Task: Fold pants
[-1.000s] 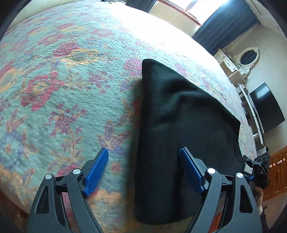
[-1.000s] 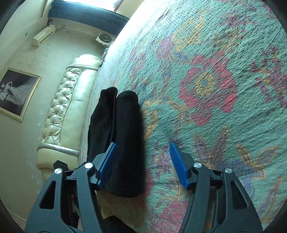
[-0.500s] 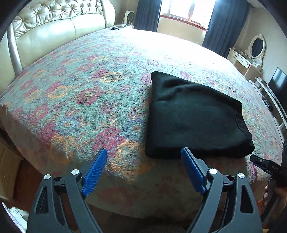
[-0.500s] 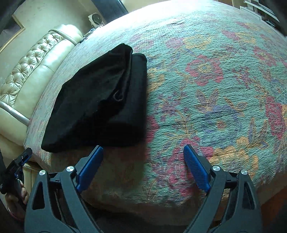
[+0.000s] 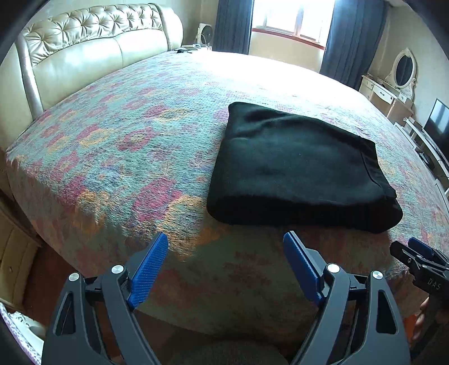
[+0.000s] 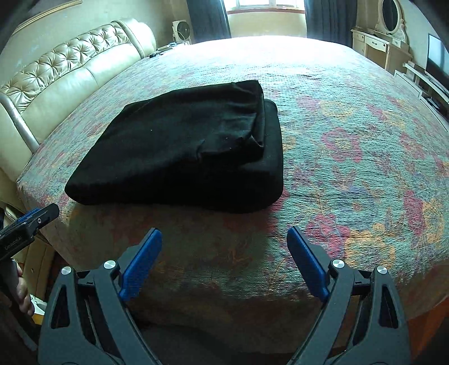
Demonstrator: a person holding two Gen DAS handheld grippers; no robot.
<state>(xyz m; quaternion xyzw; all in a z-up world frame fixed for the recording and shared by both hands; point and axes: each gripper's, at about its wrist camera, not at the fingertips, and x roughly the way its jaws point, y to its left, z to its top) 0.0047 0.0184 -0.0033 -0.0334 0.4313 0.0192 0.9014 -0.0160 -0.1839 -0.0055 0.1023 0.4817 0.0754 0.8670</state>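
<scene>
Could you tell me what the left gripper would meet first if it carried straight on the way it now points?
Probably the flowered bedspread near the bed's front edge: the open, empty left gripper aims just short of the folded black pants. Depth is hard to judge here.

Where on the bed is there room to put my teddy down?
Lots of room: the bedspread is bare between the folded black pants and the headboard, and toward the window. The near edge, in front of the pants, is tight.

white "DAS" on the right gripper (image 5: 429, 276) body, partly cut off, small white lettering on the left gripper (image 6: 21, 235), too blurry to read
</scene>
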